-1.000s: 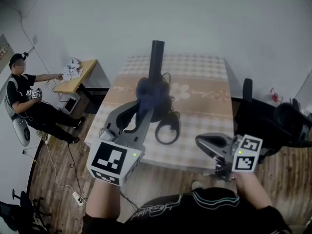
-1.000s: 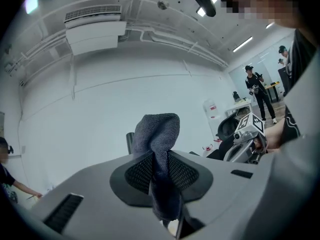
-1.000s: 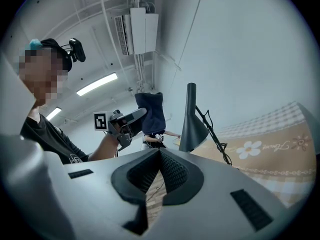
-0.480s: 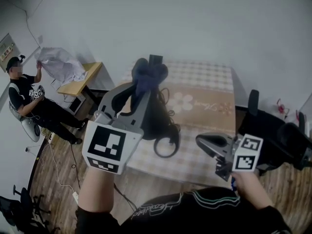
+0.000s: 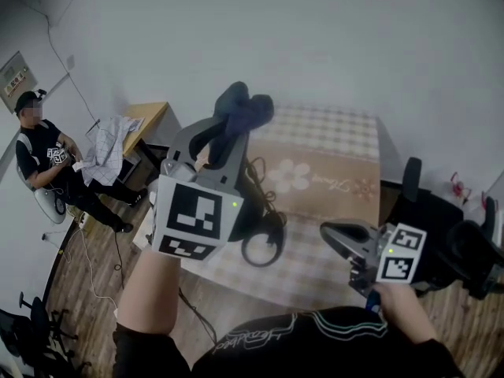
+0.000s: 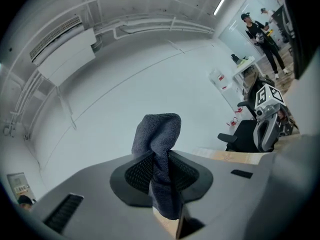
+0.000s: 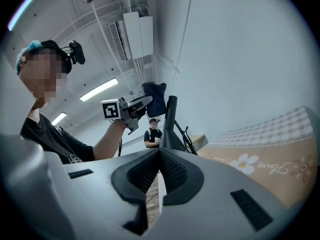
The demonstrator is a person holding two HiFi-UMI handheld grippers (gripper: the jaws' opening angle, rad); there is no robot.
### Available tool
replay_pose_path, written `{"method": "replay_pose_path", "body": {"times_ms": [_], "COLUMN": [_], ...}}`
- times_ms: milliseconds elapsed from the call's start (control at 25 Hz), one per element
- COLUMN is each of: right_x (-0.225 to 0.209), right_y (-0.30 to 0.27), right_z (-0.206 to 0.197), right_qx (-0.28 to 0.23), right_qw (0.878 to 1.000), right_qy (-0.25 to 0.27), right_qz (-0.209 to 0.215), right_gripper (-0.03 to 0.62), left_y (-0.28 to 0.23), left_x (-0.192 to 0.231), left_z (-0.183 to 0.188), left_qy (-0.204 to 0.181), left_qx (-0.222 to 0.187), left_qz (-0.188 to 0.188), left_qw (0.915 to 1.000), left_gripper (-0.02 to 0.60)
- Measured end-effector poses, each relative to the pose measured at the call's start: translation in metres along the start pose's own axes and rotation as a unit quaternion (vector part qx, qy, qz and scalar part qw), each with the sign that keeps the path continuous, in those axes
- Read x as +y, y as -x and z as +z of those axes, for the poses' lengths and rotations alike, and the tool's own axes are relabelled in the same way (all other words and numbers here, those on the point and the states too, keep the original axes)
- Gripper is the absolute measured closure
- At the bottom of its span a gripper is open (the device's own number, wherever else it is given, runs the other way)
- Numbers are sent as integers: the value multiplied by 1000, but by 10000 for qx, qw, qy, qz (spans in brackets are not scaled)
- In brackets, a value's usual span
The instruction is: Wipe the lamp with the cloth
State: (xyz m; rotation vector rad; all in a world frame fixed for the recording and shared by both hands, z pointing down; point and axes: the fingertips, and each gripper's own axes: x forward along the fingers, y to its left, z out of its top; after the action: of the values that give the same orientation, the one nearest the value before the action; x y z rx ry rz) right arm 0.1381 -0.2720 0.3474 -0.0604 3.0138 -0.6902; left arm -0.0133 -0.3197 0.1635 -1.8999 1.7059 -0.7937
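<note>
The left tool (image 5: 228,128) was clamped on the dark cloth (image 5: 246,109), a fold of it standing up above the closed jaws in the left gripper view. It was held high at the upper centre of the head view. In the right gripper view the cloth sat right at the top of the lamp (image 7: 170,121) post, though actual contact could not be confirmed. The lamp's ring base and cable lay on the counter (image 5: 331,172), partly hidden behind the left tool. The right tool (image 5: 340,235) hung low at the lower right, its jaws shut on nothing, well apart from the lamp.

The likely trouble was tipping: nothing steadied the lamp, so a sideways push so high on the post could have rocked or toppled it. The cloth could also have slid off the top and lost the surface.

A second earlier the left tool and cloth were lower, against the middle of the post; they had since climbed to its top. The right tool had barely moved.
</note>
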Motion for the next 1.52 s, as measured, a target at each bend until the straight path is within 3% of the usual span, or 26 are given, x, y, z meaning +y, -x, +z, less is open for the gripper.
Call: {"method": "replay_pose_path", "body": {"times_ms": [160, 520, 840, 1520], "right_x": [-10, -17, -11, -1], "right_y": [6, 21, 27, 18], "right_z": [-1, 3, 15, 3], "right_qx": [4, -12, -31, 111], "right_qw": [10000, 9997, 9989, 9976], "right_qy": [-53, -70, 113, 66], "right_qz": [57, 215, 447, 679], "right_gripper": [583, 583, 583, 583], "left_y": [-21, -43, -44, -28], "left_x": [-8, -26, -40, -81], "left_z": [-12, -29, -56, -101], "left_qy": [-335, -571, -334, -11], "left_qx": [409, 990, 1449, 1891], "left_qz": [-16, -51, -32, -273], "left_qw": [9986, 9934, 9889, 9816], "left_gripper": [509, 509, 509, 509]}}
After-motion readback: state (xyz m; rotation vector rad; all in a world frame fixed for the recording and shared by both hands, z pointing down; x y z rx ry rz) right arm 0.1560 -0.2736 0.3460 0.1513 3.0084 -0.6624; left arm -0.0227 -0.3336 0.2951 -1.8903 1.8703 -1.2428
